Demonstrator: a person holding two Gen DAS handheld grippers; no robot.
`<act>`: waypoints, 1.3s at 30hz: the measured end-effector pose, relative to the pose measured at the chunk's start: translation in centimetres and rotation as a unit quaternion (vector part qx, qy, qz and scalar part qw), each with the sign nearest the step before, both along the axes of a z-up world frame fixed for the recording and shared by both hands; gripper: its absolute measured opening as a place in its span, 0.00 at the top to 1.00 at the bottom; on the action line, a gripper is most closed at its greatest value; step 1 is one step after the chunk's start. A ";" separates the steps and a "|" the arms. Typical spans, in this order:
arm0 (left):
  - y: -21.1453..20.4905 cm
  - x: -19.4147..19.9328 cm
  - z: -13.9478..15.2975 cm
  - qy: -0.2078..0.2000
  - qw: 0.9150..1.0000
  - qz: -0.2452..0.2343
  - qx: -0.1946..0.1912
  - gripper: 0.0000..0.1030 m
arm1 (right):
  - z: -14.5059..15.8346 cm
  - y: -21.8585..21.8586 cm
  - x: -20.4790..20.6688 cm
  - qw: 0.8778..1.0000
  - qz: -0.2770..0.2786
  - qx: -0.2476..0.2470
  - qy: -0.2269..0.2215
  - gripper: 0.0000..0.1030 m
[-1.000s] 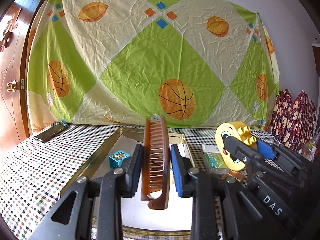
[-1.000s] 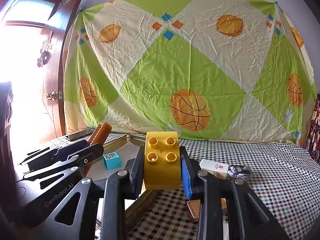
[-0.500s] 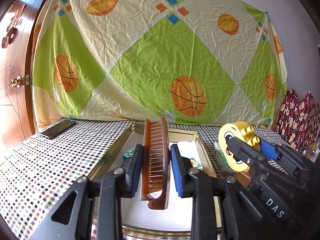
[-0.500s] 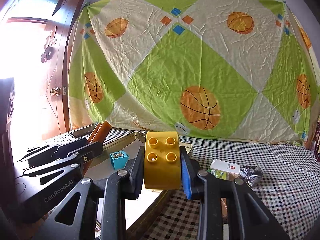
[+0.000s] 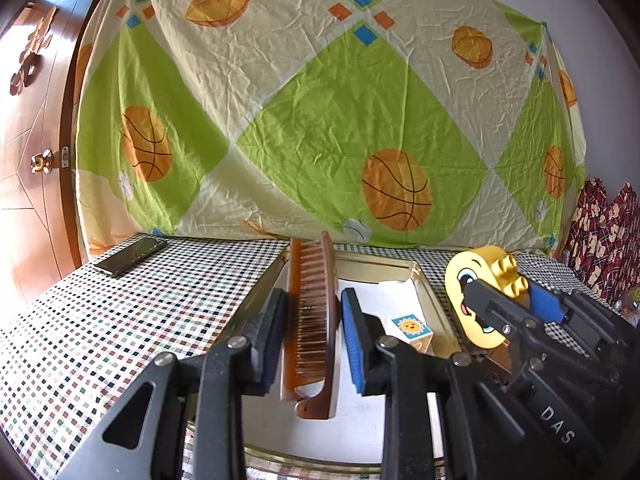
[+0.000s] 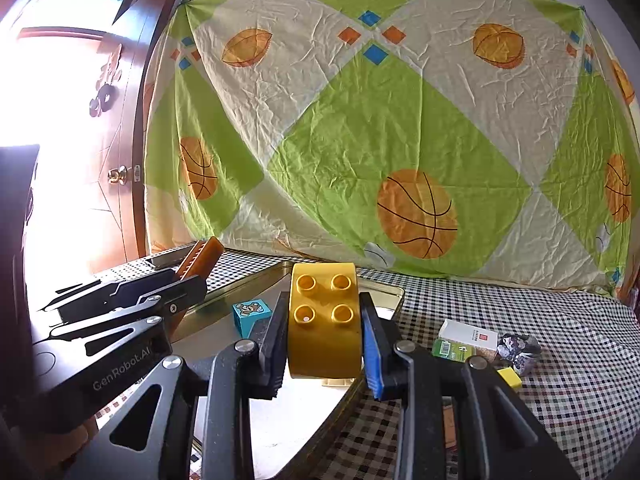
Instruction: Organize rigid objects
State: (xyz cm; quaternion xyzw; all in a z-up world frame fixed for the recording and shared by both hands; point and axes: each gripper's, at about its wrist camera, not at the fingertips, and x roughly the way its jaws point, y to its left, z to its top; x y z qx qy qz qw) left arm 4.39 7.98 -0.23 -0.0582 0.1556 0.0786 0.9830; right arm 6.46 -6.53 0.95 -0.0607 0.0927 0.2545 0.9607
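Note:
My left gripper [image 5: 312, 300] is shut on a brown comb [image 5: 310, 328], held on edge with its teeth facing left, above a gold metal tray [image 5: 424, 292]. Inside the tray lies a small picture cube [image 5: 412, 326]. My right gripper [image 6: 324, 312] is shut on a yellow studded toy brick [image 6: 324, 332], held over the tray's right rim [image 6: 384, 292]. In the left wrist view the brick [image 5: 476, 304] shows a smiley face on its side. The right wrist view has the left gripper [image 6: 132, 300] at the left, the comb [image 6: 200, 258] sticking out of it, and the cube [image 6: 252, 314] behind it.
A checked cloth [image 5: 140, 320] covers the table. A dark phone [image 5: 130, 256] lies at the back left. Right of the tray lie a white and green box [image 6: 466, 338], a crumpled foil lump [image 6: 520, 350] and a small yellow block [image 6: 509, 377]. A patterned sheet [image 6: 360, 140] hangs behind; a wooden door [image 5: 32, 160] stands left.
Both grippers have shifted left across the tray, each keeping hold of its object. In the left wrist view the cube has passed from left of the fingers to their right.

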 end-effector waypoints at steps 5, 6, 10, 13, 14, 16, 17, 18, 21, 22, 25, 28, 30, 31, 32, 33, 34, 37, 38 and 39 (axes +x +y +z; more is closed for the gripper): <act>0.4 -0.1 0.1 -0.001 1.000 0.002 0.004 0.74 | -0.1 0.8 -0.1 1.000 0.005 -0.004 0.000 0.67; 0.5 -0.1 0.1 -0.001 1.000 0.003 0.003 0.74 | -0.1 0.9 -0.1 1.000 0.006 -0.005 -0.001 0.67; 1.0 0.0 0.0 0.000 1.000 0.007 0.004 0.74 | -0.1 1.7 -0.2 1.000 0.011 -0.008 -0.001 0.67; 1.4 0.2 0.0 0.002 1.000 0.010 0.007 0.74 | -0.2 2.3 -0.1 1.000 0.014 -0.012 0.000 0.67; 1.6 0.2 0.0 0.002 1.000 0.011 0.009 0.74 | -0.2 2.5 -0.1 1.000 0.015 -0.014 0.000 0.67; 1.7 0.4 0.0 0.005 1.000 0.011 0.012 0.74 | -0.2 2.8 -0.1 1.000 0.017 -0.016 0.000 0.67; 1.8 0.5 -0.1 0.006 1.000 0.011 0.014 0.74 | -0.2 2.9 -0.1 1.000 0.018 -0.017 0.000 0.67; 1.8 0.5 -0.1 0.007 1.000 0.011 0.015 0.74 | -0.3 3.0 -0.1 1.000 0.019 -0.018 0.000 0.67; 2.1 0.8 -0.2 0.012 1.000 0.009 0.014 0.74 | -0.3 3.3 0.0 1.000 0.021 -0.020 0.002 0.67; 2.1 0.9 -0.2 0.013 1.000 0.009 0.015 0.74 | -0.3 3.3 0.1 1.000 0.022 -0.020 0.004 0.67; 2.2 1.3 -0.2 0.017 1.000 0.009 0.019 0.74 | -0.4 3.3 0.4 1.000 0.022 -0.018 0.011 0.67; 2.2 1.6 -0.3 0.022 1.000 0.006 0.021 0.74 | -0.3 3.3 0.6 1.000 0.022 -0.016 0.015 0.67; 2.1 1.9 -0.3 0.025 0.999 0.005 0.024 0.74 | -0.3 3.4 0.6 0.999 0.022 -0.017 0.016 0.67; 2.1 2.0 -0.4 0.028 0.999 0.002 0.024 0.74 | -0.3 3.4 0.6 0.999 0.022 -0.018 0.017 0.67; 2.1 2.1 -0.4 0.031 0.999 0.000 0.023 0.74 | -0.3 3.4 0.7 0.999 0.022 -0.019 0.018 0.67; 2.1 2.2 -0.4 0.034 0.999 -0.002 0.022 0.74 | -0.3 3.4 0.8 0.999 0.023 -0.019 0.020 0.67; 2.2 2.3 -0.4 0.036 0.999 -0.003 0.021 0.74 | -0.3 3.4 0.9 0.999 0.023 -0.018 0.023 0.67; 2.2 2.7 -0.5 0.045 0.999 -0.007 0.019 0.74 | -0.3 3.3 1.3 0.999 0.021 -0.016 0.032 0.67; 2.2 2.8 -0.5 0.047 0.999 -0.008 0.021 0.74 | -0.3 3.3 1.5 0.999 0.021 -0.016 0.035 0.67; 2.1 2.9 -0.5 0.049 0.998 -0.010 0.025 0.74 | -0.3 3.3 1.6 0.999 0.020 -0.015 0.036 0.67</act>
